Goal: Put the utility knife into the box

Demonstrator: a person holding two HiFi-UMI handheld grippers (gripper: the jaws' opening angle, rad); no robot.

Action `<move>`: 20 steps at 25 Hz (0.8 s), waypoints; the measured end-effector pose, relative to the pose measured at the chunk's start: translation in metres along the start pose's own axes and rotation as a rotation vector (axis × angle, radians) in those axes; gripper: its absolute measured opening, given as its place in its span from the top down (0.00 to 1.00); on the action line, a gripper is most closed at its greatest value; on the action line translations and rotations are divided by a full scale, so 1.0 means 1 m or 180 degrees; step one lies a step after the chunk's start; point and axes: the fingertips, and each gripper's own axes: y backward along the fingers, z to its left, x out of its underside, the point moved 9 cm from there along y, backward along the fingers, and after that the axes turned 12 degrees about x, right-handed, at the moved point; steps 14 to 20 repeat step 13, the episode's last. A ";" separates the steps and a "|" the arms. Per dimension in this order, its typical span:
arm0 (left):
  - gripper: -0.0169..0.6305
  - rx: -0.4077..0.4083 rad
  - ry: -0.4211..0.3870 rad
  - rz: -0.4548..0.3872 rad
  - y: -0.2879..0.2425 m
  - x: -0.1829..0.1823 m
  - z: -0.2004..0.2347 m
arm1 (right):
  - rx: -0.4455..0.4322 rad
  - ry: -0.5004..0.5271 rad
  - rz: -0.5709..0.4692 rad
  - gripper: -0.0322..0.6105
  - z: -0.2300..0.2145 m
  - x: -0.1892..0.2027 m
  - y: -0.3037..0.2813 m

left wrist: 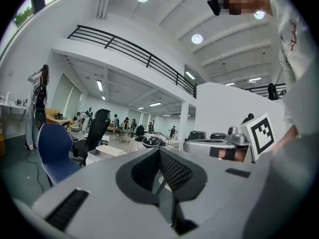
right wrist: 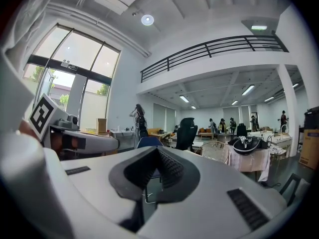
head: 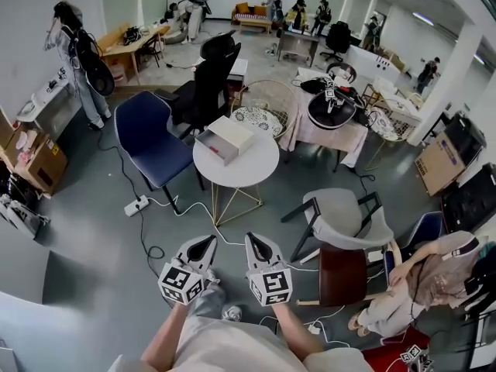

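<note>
An open white cardboard box (head: 225,139) sits at the far left edge of the round white worktop (head: 256,173) (the utility knife cannot be made out from here). Short of the worktop's near edge, over the grey floor (head: 101,231), the grey left gripper (head: 206,242) and grey right gripper (head: 256,241) are side by side, each one's fingers (left wrist: 174,171) pressed together, pinching nothing.
</note>
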 end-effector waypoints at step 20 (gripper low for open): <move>0.96 0.0086 -0.0059 0.0024 -0.008 0.000 -0.012 | 0.0058 0.0000 -0.0009 0.93 -0.005 0.002 0.011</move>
